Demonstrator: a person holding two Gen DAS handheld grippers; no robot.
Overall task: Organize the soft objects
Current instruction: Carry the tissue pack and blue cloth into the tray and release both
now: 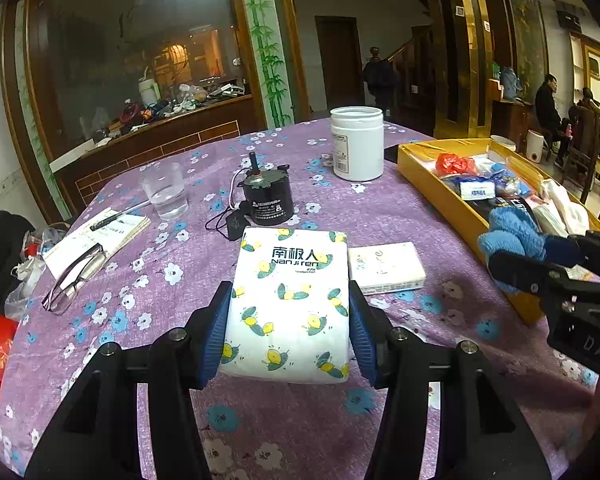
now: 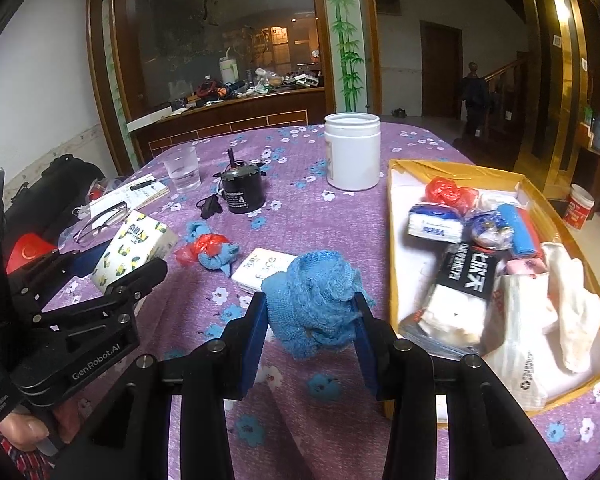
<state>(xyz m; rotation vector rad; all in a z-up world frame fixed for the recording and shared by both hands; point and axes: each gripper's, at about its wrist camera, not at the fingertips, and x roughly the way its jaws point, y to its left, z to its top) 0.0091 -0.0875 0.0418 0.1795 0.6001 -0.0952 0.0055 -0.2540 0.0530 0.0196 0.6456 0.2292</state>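
Left gripper (image 1: 288,320) clamped on a tissue pack (image 1: 290,304), lifted clear of the bench (image 1: 400,216). Right gripper (image 2: 310,320) squeezed round a blue cloth (image 2: 316,300), hanging just left of the yellow box (image 2: 394,280) wall. Box already crowded with packs and bags, bare floor only at its far left corner. Small white packet (image 2: 260,270) lying flat under the cloth. Open purple stretch in the middle, between a black motor (image 2: 242,190), a white jar (image 2: 352,152) and the box edge. Another cloth-and-red-bag bundle (image 2: 208,252) left on the bench.
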